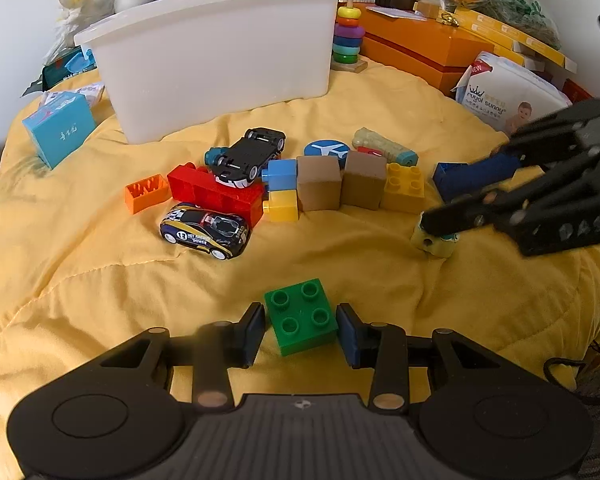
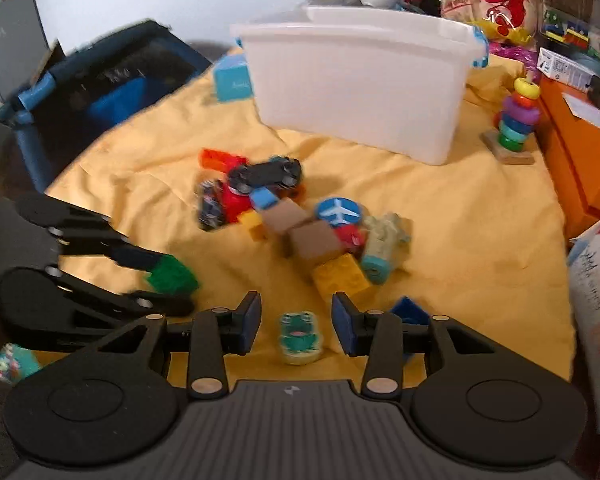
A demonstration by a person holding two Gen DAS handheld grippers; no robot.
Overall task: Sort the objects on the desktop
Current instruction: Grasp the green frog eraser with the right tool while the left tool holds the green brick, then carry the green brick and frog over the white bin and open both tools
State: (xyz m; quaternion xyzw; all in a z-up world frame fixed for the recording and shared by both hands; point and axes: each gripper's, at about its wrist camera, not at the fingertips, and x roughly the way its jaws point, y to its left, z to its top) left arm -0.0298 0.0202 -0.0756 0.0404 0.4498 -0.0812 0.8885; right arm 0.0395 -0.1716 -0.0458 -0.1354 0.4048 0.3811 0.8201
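A: Left tongs [image 1: 300,330]?
B: Apart, straddling the green brick [image 1: 300,322]; pads [image 1: 253,330] just beside it, not clamped.
A: Right tongs [image 2: 296,326]?
B: Apart too, either side of the frog block [image 2: 300,338]. Both pieces sit on the yellow cloth [image 1: 80,280].
A: Step?
B: I'd call it pre-grasp on both. Next I close each pair, lift, carry to the white bin [image 1: 220,56] behind the toy pile [image 1: 284,184]. Frame's blurry on my right side; contact unclear.

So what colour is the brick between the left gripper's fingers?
Green brick, clearest in the left wrist view.
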